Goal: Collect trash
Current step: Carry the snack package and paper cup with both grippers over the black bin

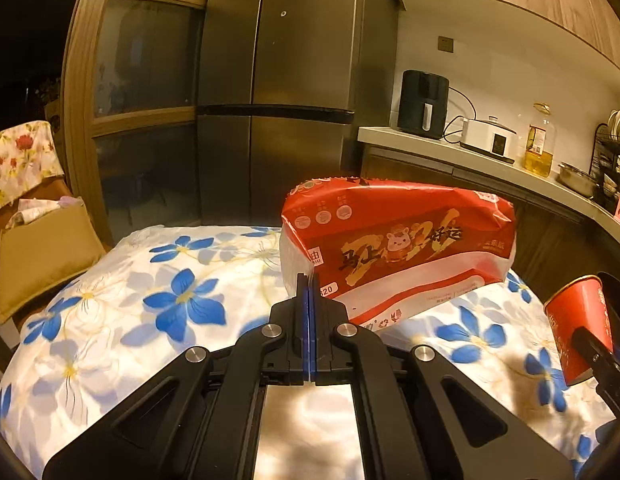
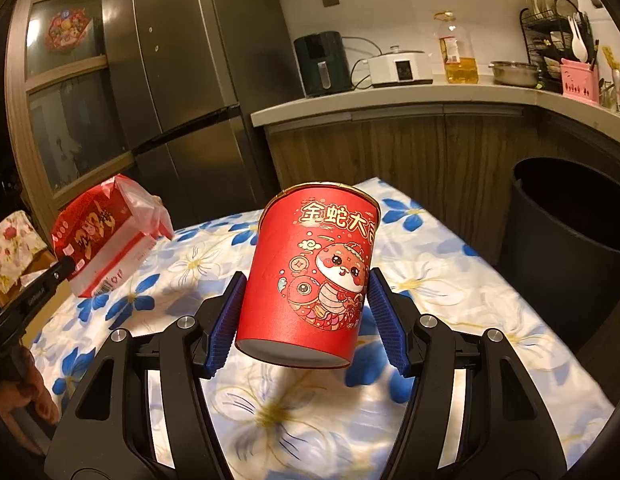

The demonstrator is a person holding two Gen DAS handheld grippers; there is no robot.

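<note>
A red and white plastic pack with gold lettering hangs tilted just above the flowered tablecloth. My left gripper is shut on its lower left corner. From the right wrist view the same pack is lifted at the left, with the left gripper pinching its near corner. A red paper cup with a cartoon snake is held upright, slightly tilted, off the cloth. My right gripper is shut on the cup's sides with its blue pads. The cup also shows at the right edge of the left wrist view.
A black round bin stands open on the floor right of the table. Behind are a steel fridge and a counter with an air fryer, a cooker, an oil bottle, a pan and a dish rack. A cushioned chair stands at the table's left.
</note>
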